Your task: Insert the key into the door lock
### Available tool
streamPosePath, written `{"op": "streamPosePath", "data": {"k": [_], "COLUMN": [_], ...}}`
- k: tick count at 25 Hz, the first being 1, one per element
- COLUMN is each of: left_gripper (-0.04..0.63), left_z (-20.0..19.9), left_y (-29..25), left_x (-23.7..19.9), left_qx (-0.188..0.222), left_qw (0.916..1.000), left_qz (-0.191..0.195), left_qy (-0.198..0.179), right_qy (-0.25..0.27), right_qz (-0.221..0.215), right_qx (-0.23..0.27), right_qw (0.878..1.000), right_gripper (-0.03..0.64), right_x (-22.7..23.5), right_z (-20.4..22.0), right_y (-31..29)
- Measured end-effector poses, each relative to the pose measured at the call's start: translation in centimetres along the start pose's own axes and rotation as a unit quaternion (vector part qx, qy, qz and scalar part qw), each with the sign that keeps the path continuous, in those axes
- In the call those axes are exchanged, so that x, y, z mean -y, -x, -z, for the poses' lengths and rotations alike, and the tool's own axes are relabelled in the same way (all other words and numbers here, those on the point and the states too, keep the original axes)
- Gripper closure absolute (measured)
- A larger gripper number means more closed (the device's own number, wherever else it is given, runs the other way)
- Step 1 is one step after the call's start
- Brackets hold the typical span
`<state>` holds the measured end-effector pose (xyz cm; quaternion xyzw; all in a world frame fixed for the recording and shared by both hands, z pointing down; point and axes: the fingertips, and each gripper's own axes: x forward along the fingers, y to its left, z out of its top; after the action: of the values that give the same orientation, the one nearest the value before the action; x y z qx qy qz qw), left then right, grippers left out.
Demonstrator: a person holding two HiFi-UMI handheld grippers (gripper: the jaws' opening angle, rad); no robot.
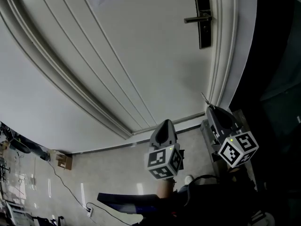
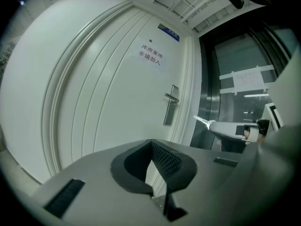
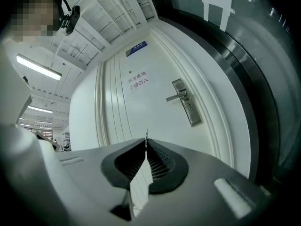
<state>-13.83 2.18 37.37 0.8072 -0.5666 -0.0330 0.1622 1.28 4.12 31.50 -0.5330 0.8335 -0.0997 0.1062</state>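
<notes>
— Your claws?
— My right claw pinches the key, tip poking out, well short of the lock. My left claw, left of the lock, is pressed together.
— And the lock?
— On the door, just under the handle.

White door, dark lock plate and lever handle upper right. Low right, the right hand-held gripper has thin key poking from its tip, well apart from the lock plate. Just beside it, lower, the left hand-held gripper.
</notes>
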Motion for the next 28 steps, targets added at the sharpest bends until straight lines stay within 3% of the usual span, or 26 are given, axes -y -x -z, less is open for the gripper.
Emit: {"op": "streamPosePath", "data": {"k": [8, 17, 25, 28], "left_gripper": [0.595, 0.595, 0.595, 0.595], "left_z": [-1.2, -0.3, -2.5, -3.1], "left_y": [-4.7, -9.0, -15.8, -18.4], "left_x": [-1.3, -1.9, -2.5, -1.8], "left_qx": [-0.005, -0.017, -0.008, -0.006], "left_qw": [0.9992, 0.9994, 0.9995, 0.9997], "left_qz": [0.025, 0.025, 0.024, 0.024], "left_qy": [-0.030, -0.016, -0.019, -0.004], "right_qy": [0.006, 0.010, 0.012, 0.011], "right_qz": [0.023, 0.019, 0.013, 0.013], "right_qx": [-0.009, -0.018, -0.026, -0.025], "right_qw": [1.000, 1.000, 1.000, 1.000], "right_gripper": [0.604, 0.604, 0.604, 0.604], "right_x": [0.9, 3.2, 7.3, 9.4], "right_z": [0.6, 1.0, 0.3, -0.6], "right_y": [-3.1, -7.5, -13.7, -15.5]}}
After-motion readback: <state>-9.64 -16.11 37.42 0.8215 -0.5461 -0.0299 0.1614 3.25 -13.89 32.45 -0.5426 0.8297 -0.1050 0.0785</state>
